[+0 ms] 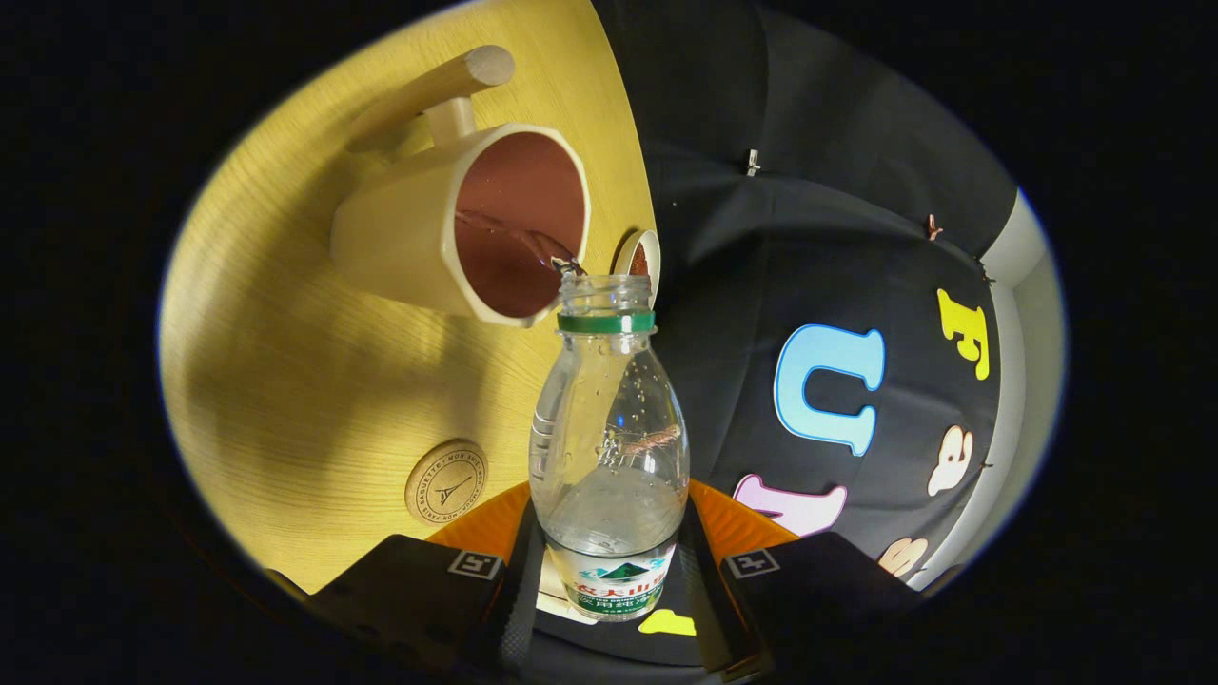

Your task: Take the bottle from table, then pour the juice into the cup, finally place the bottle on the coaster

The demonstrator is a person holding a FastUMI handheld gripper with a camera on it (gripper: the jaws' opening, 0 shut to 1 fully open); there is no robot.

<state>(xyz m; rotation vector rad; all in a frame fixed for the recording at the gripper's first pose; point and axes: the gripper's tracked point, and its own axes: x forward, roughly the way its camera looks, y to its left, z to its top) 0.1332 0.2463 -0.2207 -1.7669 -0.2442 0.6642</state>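
A clear plastic bottle (pixel 609 447) with a green neck ring and no cap sits between my fingers (pixel 485 529), and my gripper (pixel 611 557) is shut on its lower body near the label. The whole scene looks tilted. The bottle's open mouth meets the rim of a cream cup (pixel 457 224) with a brown inside and a wooden handle. A thin stream of clear liquid runs from the mouth into the cup. A little liquid is left in the bottle. The round wooden coaster (pixel 446 481) lies on the table, just beyond my left finger.
The yellow wooden table (pixel 285 381) ends in an edge right behind the cup and bottle, with the black booth wall beyond. A small round cream-rimmed object (pixel 636 255) stands at that edge, behind the bottle's mouth.
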